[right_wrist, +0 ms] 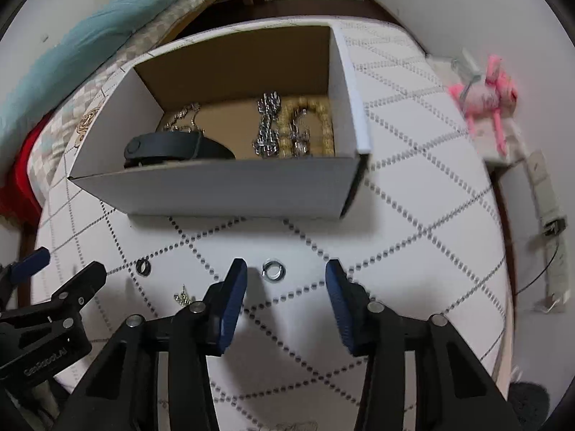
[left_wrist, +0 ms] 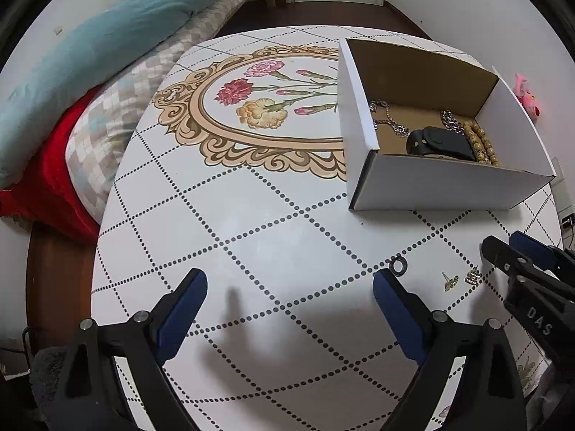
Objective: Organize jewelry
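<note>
Nearest the right wrist camera, the right gripper (right_wrist: 285, 280) stood with its blue-padded fingers wide apart and nothing between them, low over the white table with dotted diamond lines (right_wrist: 413, 215). A small silver metal ring (right_wrist: 273, 270) lay flat on the table just ahead, between the two fingertips but touching neither. Left of it lay a gold-and-crystal earring (right_wrist: 183, 297) and a small black ring (right_wrist: 143, 268). The left gripper (left_wrist: 289, 289) was also spread wide and empty — its right fingertip close beside the black ring (left_wrist: 399, 265). Near that ring, a gold stud earring (left_wrist: 450, 281) and the crystal earring (left_wrist: 473, 276) lay apart from each other.

Farther back stood the open white cardboard box with a brown inside (right_wrist: 222, 188). It held a black strap-like band (right_wrist: 172, 147), a silver chain (right_wrist: 266, 129), a tan beaded bracelet (right_wrist: 323, 125) and a thinner silver chain (left_wrist: 390, 120) — all on its floor.
</note>
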